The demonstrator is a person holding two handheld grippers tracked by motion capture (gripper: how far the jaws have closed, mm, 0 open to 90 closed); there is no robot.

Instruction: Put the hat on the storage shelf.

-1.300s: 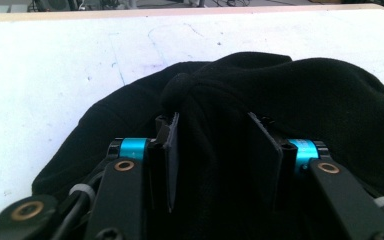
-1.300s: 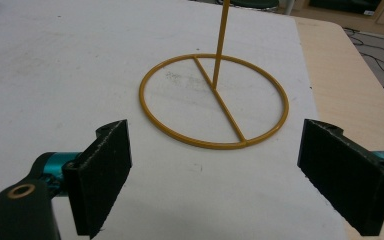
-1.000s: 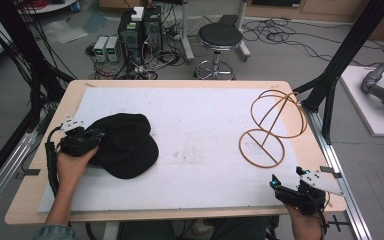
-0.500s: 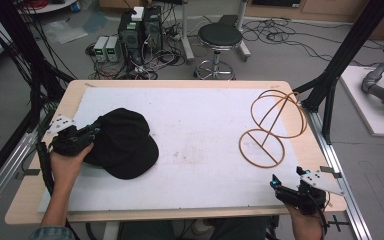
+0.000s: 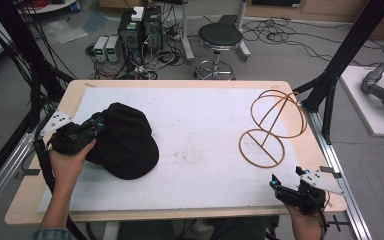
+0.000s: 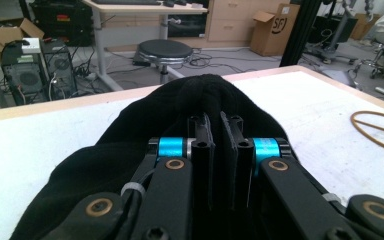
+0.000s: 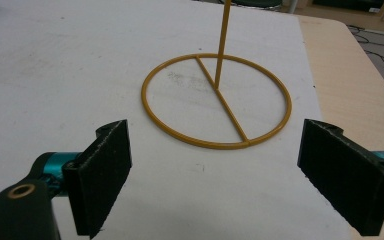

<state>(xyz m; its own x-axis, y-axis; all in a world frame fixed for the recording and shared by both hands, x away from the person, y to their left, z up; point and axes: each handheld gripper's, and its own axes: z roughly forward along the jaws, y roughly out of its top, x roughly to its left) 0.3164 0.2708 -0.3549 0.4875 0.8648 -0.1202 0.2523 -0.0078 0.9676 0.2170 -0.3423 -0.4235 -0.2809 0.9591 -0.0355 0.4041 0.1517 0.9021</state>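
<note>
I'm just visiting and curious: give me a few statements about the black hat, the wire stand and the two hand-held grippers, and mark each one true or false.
1. The left gripper is clamped on the black fabric hat. True.
2. The right gripper is holding the yellow wire hat stand. False: its jaws are wide open, short of the stand's ring base.
3. The hat sits on top of the stand. False: it lies on the white table mat, well apart from the stand.
4. The stand is upright. True.
</note>
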